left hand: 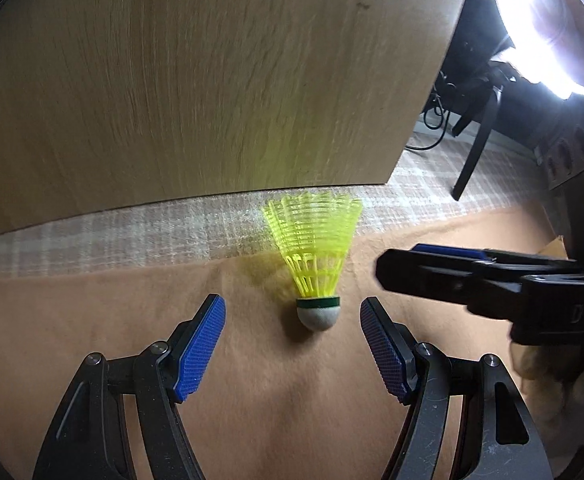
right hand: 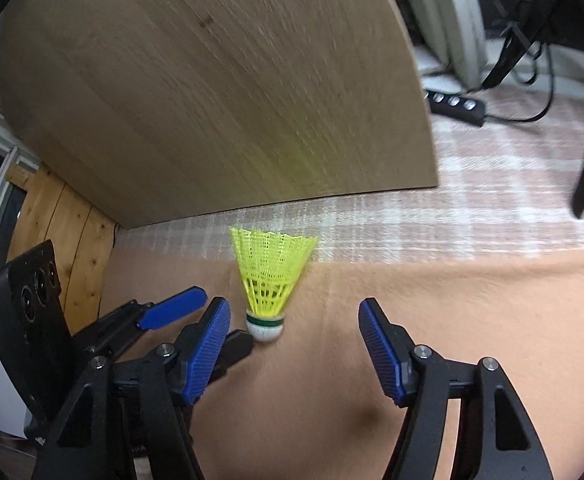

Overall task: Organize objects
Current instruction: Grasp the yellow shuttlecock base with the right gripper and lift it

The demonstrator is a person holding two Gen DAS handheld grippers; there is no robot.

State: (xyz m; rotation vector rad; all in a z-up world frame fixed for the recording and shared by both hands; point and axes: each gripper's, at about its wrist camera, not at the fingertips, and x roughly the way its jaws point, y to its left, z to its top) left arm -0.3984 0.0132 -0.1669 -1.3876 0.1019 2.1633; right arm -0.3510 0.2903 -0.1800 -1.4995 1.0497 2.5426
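Left wrist view: the left gripper [left hand: 292, 344] stands with its blue ribbed pads [left hand: 200, 350] spread wide, nothing between them touching either pad. Just ahead, centred between the fingertips, a yellow plastic shuttlecock [left hand: 313, 264] lies on a peach-coloured cloth [left hand: 92, 312], its white cork base toward the camera and its skirt pointing away. The right gripper [left hand: 383, 268] enters from the right, its tips near the shuttlecock but apart from it.

Right wrist view: the right gripper's jaws are likewise parted and empty; the shuttlecock [right hand: 270, 280] lies ahead of them, nearer the left-hand pad [right hand: 208, 350]. The left gripper [right hand: 228, 328] reaches in from the lower left, one dark fingertip just beside the cork.

Beyond the cloth: a checked rug [right hand: 451, 208], then a light wooden panel [right hand: 212, 92]; a black power strip [right hand: 455, 106] lies farther right.
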